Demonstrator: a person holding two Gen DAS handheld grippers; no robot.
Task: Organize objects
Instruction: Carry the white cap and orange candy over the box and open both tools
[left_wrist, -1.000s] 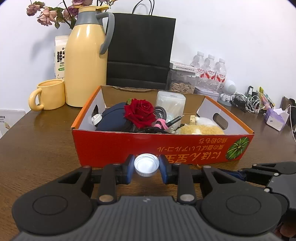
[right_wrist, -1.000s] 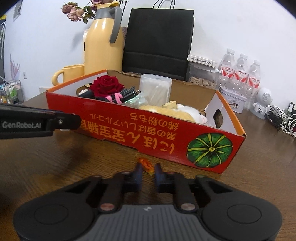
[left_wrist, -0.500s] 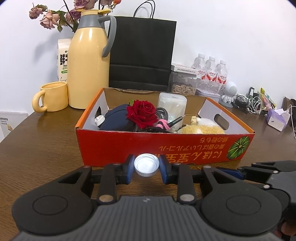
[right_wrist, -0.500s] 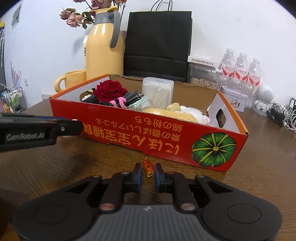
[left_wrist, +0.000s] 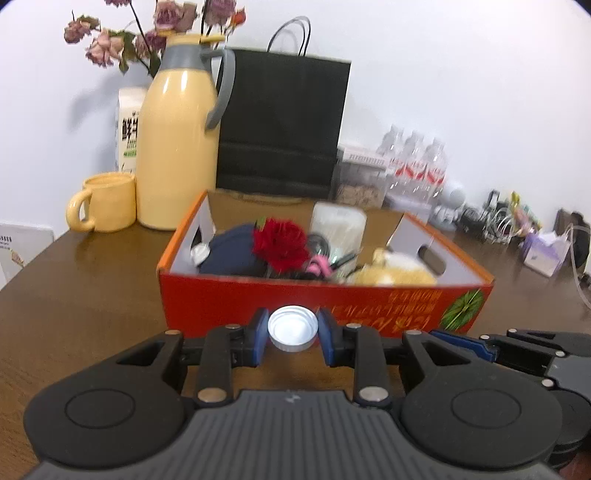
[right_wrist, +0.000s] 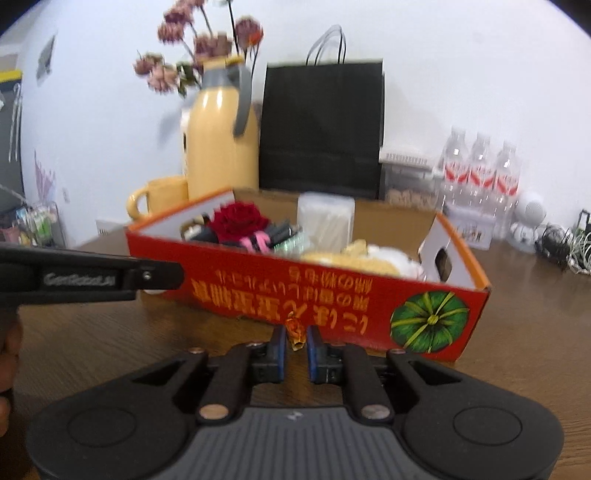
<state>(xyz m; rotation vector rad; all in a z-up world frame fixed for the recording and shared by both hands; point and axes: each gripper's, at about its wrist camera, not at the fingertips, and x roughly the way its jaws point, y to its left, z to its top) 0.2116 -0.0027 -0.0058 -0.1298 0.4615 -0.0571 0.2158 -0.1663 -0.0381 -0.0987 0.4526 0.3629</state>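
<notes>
A red cardboard box stands on the brown table and holds a red rose, a dark pouch, a clear container and other items. My left gripper is shut on a white bottle cap, held above the table in front of the box. In the right wrist view the box is ahead, and my right gripper is shut on a small orange wrapped candy just before the box's front wall. The left gripper shows at the left of the right wrist view.
Behind the box stand a yellow thermos, a yellow mug, a black paper bag and water bottles. Cables and a tissue pack lie at the far right. The table edge runs at the left.
Both grippers have risen with their loads, so the box now sits lower and its inside shows more. The candy has left the table.
</notes>
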